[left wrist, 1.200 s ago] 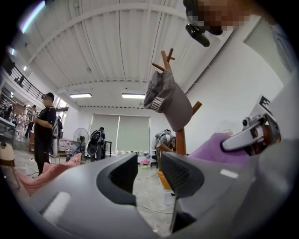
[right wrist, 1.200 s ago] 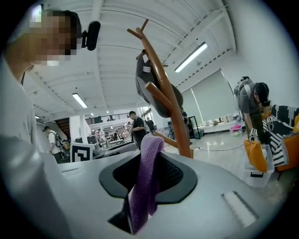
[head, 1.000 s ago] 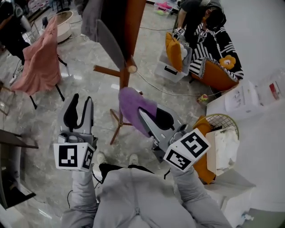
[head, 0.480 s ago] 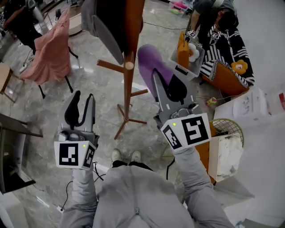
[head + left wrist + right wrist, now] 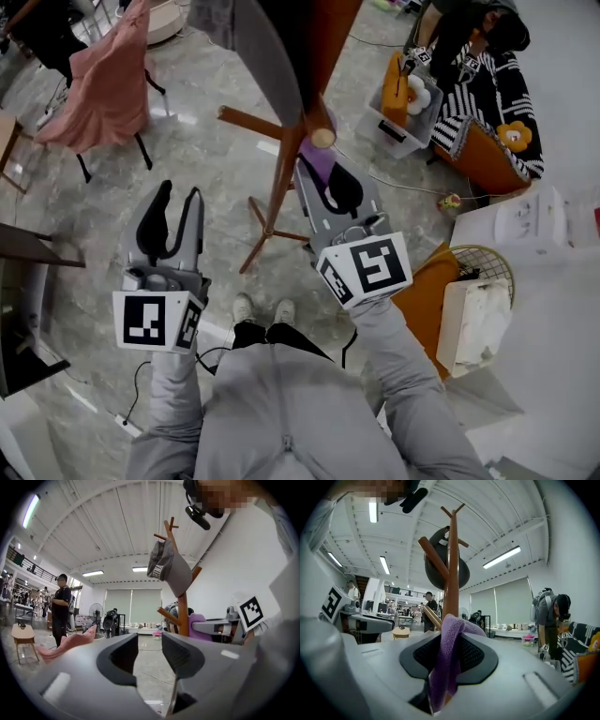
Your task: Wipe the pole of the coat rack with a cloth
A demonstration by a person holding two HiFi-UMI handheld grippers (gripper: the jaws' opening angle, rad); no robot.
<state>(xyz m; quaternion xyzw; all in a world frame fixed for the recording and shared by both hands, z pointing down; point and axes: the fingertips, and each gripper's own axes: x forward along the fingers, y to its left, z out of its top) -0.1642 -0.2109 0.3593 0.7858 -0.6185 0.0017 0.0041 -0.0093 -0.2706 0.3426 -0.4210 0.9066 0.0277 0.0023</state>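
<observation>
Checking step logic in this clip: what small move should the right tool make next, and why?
Probably press in and slide along the pole. The right tool is shut on the purple cloth, which sits right at the pole, though contact is unclear. The left tool is open, empty and off to the side.

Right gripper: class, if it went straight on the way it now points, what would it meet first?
The coat rack's pole, straight ahead of the right gripper. The purple cloth clamped in its jaws would touch it first; it may already be against the pole, but depth is unclear.
</observation>
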